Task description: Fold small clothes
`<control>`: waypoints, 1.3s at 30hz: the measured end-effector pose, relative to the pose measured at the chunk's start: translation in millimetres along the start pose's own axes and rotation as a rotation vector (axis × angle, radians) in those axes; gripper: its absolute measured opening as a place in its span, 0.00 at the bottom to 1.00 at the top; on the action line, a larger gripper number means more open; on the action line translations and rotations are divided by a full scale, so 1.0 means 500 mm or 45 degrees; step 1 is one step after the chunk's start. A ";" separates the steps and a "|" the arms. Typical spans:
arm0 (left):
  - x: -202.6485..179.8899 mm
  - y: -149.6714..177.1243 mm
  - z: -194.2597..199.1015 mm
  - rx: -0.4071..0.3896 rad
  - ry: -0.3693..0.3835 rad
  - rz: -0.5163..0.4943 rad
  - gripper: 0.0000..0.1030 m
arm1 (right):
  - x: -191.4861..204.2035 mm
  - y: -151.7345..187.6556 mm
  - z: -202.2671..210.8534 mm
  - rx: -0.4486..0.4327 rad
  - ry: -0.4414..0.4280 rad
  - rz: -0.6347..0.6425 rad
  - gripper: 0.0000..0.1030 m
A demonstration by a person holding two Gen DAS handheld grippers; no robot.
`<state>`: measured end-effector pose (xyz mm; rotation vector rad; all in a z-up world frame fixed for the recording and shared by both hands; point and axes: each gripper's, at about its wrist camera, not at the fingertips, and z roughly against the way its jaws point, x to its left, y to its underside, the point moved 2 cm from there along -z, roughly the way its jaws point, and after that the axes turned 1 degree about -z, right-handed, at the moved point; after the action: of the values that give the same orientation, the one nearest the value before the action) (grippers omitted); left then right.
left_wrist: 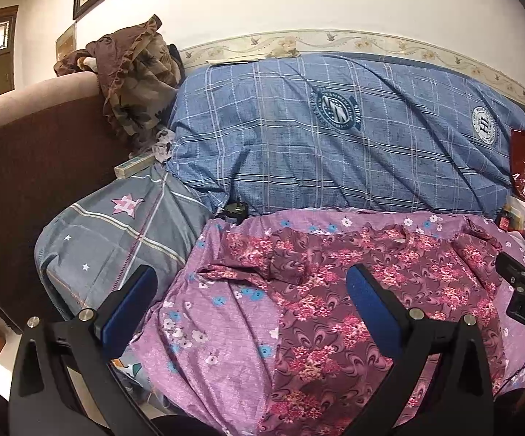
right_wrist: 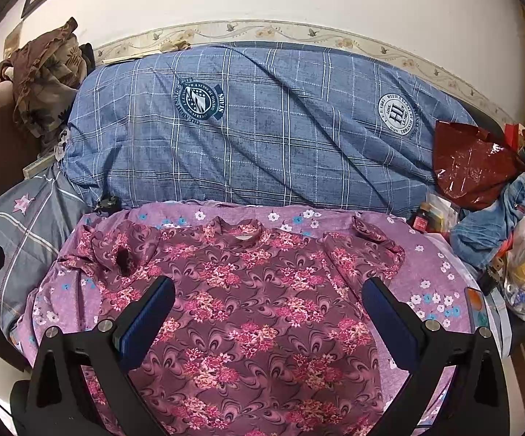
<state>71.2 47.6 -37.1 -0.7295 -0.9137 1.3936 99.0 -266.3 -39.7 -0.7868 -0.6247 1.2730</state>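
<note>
Closest to us are the two claws. The left claw is spread wide and holds nothing. The right claw is spread wide too, and it is empty as well. Both hang a little above the bed, not touching any cloth as far as I can tell.

Right under them lies the small dark pink top with a flower and swirl print. It is laid out flat on the light purple bed sheet with little white and blue flowers. The top's hem is near the claws and its neck hole points away, so its long way runs from near to far. One short sleeve sticks out to the right and the other sleeve is bunched up on the left.

The right claw sits over the middle of the top. The left claw is over the top's left edge, so it looks nearer to the bunched sleeve. I think folding has not started yet.

Farther back is a big blue checked quilt with round badges, lying along the wall.
</note>
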 end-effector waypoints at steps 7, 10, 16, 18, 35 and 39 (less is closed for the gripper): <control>0.035 0.004 -0.003 0.005 -0.038 0.031 1.00 | 0.014 0.002 -0.003 0.004 -0.016 0.015 1.00; 0.049 0.006 -0.004 0.003 -0.052 0.040 1.00 | 0.023 0.002 -0.003 0.004 -0.020 0.021 1.00; 0.073 0.008 -0.004 0.005 -0.071 0.067 1.00 | 0.039 0.002 -0.001 0.004 -0.028 0.038 1.00; 0.078 0.009 -0.003 0.005 -0.076 0.071 1.00 | 0.043 0.002 -0.001 0.003 -0.030 0.042 1.00; 0.105 0.014 0.002 0.004 -0.085 0.087 1.00 | 0.077 -0.002 0.012 -0.006 -0.042 0.080 1.00; 0.100 0.017 0.007 0.000 -0.071 0.075 1.00 | 0.088 -0.007 0.023 -0.014 -0.019 0.102 1.00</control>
<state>61.8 97.5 -37.3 -0.7260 -0.9425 1.4724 100.7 -221.9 -30.7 -0.8191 -0.6180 1.3507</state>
